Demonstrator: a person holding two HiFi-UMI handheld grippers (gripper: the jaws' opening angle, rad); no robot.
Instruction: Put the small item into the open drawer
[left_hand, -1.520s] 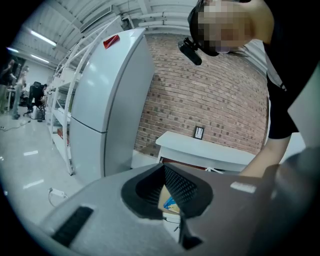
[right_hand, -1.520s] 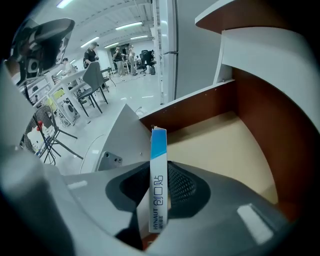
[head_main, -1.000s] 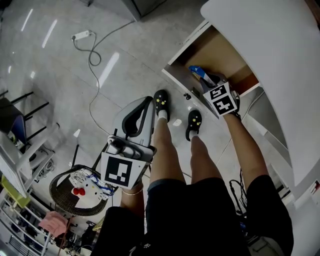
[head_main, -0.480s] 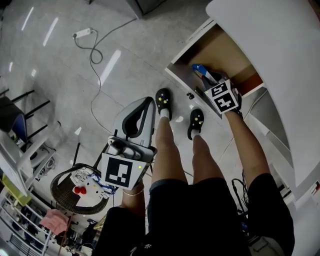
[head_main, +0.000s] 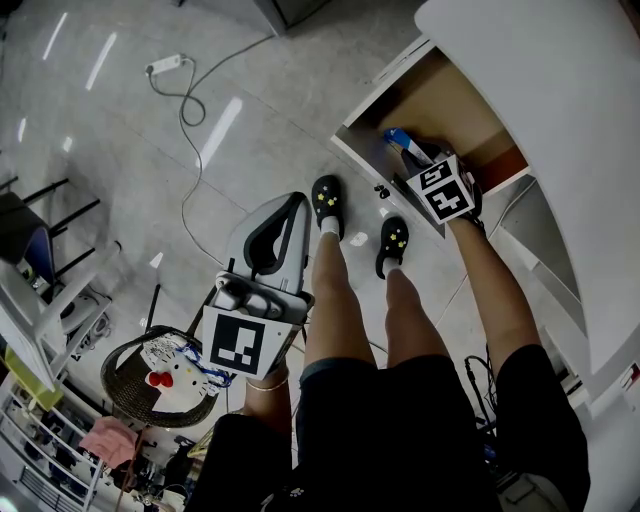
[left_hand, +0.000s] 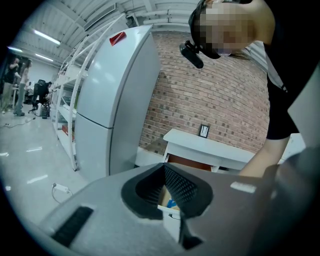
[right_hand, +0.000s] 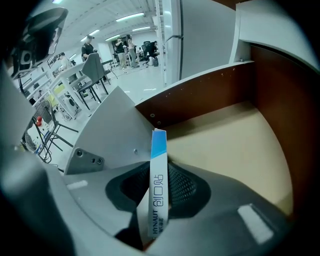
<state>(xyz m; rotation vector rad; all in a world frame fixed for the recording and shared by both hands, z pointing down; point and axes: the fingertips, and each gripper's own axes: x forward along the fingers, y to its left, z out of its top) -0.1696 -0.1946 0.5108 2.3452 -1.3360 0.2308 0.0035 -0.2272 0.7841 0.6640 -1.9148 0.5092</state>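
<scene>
The small item is a slim blue-and-white box (right_hand: 158, 195), standing on edge between the pads of my right gripper (right_hand: 160, 170), which is shut on it. In the head view the right gripper (head_main: 415, 160) holds the box (head_main: 398, 139) over the near part of the open drawer (head_main: 455, 100). The drawer's pale floor (right_hand: 235, 135) and brown walls lie right below and ahead of the box. My left gripper (head_main: 296, 198) hangs low at the left, over the floor and far from the drawer. Its fingertips meet and hold nothing (left_hand: 164, 165).
The white cabinet top (head_main: 560, 120) overhangs the drawer on the right. The person's black shoes (head_main: 322, 205) stand just before the drawer front. A power strip with its cable (head_main: 165, 70) lies on the tiled floor. A wicker basket (head_main: 120, 385) sits at lower left. A tall fridge (left_hand: 115, 95) stands nearby.
The right gripper with the box has stayed over the drawer, shifting only slightly. The left gripper has not moved.
</scene>
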